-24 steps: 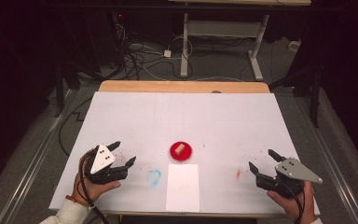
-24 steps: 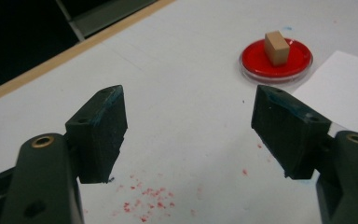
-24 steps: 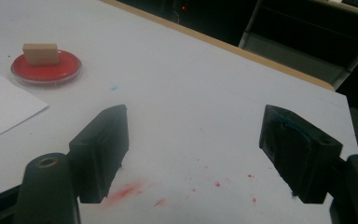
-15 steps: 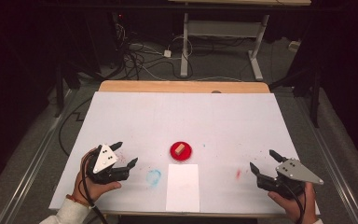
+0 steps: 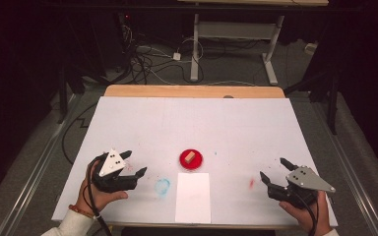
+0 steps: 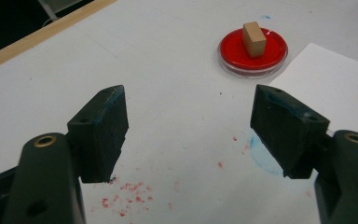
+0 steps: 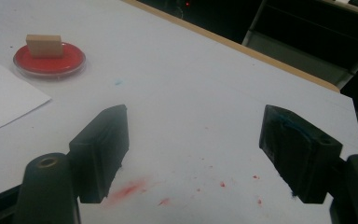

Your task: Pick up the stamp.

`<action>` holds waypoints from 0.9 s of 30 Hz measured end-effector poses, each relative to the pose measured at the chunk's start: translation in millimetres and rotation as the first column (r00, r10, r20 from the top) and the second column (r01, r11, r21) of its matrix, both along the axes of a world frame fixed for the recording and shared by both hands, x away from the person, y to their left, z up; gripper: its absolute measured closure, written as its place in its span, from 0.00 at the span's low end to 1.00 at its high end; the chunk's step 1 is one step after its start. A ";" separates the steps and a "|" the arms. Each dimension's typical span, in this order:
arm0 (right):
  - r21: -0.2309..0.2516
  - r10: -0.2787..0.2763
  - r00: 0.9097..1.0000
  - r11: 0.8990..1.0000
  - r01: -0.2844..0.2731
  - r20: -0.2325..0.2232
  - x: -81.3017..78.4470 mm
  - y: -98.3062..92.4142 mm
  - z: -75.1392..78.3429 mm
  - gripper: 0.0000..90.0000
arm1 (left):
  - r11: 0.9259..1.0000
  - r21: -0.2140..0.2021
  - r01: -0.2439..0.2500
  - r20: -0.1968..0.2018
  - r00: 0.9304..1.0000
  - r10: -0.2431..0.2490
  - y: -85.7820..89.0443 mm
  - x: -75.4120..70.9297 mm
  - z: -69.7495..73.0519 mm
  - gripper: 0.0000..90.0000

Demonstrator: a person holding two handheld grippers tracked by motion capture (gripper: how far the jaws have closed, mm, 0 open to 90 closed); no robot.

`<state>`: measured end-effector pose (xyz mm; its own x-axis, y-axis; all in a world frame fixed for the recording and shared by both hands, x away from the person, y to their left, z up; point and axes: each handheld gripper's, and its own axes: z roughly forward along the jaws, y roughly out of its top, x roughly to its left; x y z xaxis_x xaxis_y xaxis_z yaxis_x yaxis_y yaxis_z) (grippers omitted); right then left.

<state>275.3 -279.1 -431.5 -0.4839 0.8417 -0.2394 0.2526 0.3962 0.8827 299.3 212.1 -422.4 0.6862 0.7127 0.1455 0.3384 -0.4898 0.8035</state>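
My left claw, jaws apart and empty, sits lower left of the frame; the block on the red dish lies just right, nearer it than my right claw, also apart.

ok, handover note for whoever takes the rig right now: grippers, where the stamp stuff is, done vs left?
Left gripper: open, nothing between the jaws, low over the table's near left.
Right gripper: open, nothing held, near right.
Wooden block: sits in the red dish at centre, untouched.
White paper: flat just in front of the dish, blank.
Done: nothing visible yet.
Left: probably pick up the block and press it on the paper.
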 end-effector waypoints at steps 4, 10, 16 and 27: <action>0.001 0.000 1.000 1.000 0.000 0.002 -0.5 0.0 -0.1 0.27 | 1.000 0.011 0.011 0.001 1.000 -0.011 -5.4 2.2 3.2 0.29; -0.013 0.003 1.000 1.000 -0.003 0.002 0.5 0.1 -0.8 0.27 | 0.998 0.041 0.049 -0.020 0.999 -0.049 -17.9 6.5 4.8 0.28; -0.025 0.005 1.000 1.000 -0.005 -0.003 1.3 2.0 -2.2 0.27 | 0.996 0.046 0.072 -0.028 0.997 -0.071 -29.7 11.7 8.7 0.27; -0.046 0.028 0.999 0.999 -0.029 -0.017 2.1 3.7 -4.7 0.27 | 0.987 0.127 0.095 -0.113 0.990 -0.081 -72.3 31.7 14.3 0.29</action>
